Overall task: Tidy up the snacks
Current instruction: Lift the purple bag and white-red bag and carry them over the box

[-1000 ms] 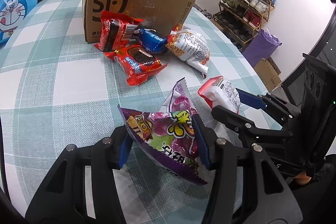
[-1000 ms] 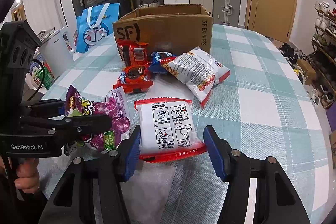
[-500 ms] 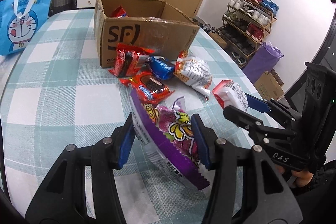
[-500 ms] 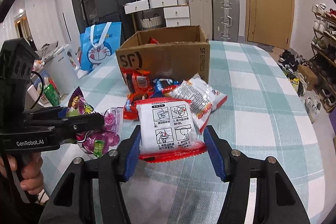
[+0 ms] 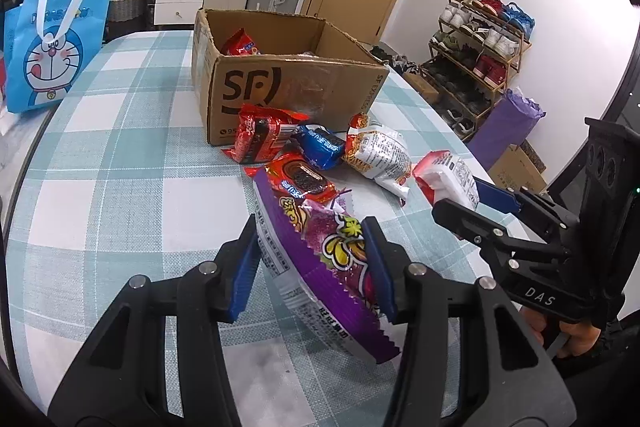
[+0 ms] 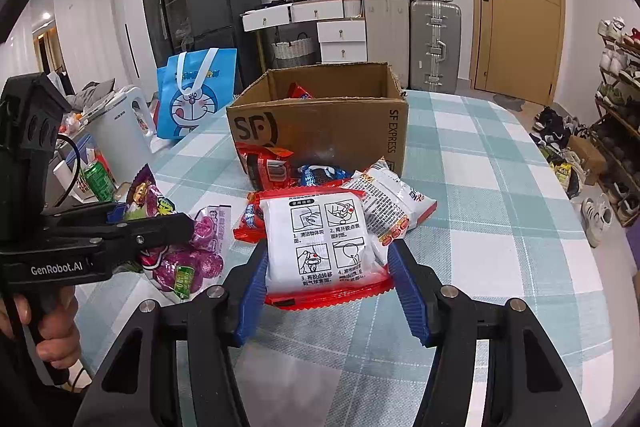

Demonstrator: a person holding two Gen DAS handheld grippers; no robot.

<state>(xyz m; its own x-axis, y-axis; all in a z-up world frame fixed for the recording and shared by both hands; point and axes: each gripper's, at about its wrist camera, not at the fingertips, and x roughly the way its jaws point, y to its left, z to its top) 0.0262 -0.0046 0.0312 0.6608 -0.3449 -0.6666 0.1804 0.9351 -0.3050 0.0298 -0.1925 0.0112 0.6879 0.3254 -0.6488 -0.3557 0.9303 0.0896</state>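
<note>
My left gripper (image 5: 312,267) is shut on a purple candy bag (image 5: 320,259) and holds it above the table; the bag also shows in the right wrist view (image 6: 180,247). My right gripper (image 6: 328,267) is shut on a white and red snack packet (image 6: 324,243), also lifted; the packet shows in the left wrist view (image 5: 448,179). An open cardboard SF box (image 5: 288,83) stands at the table's middle with a red packet (image 5: 240,47) inside. Red packets (image 5: 260,135), a blue packet (image 5: 320,147) and a white bag (image 5: 380,155) lie in front of the box.
The table has a teal and white checked cloth (image 5: 120,155). A blue Doraemon bag (image 5: 52,47) stands at the far left. A white kettle (image 6: 116,135) and a green can (image 6: 96,179) stand off the left edge. A shoe rack (image 5: 480,51) is to the right.
Both grippers have risen with their packets. The view now looks further over the box, and its inside shows.
</note>
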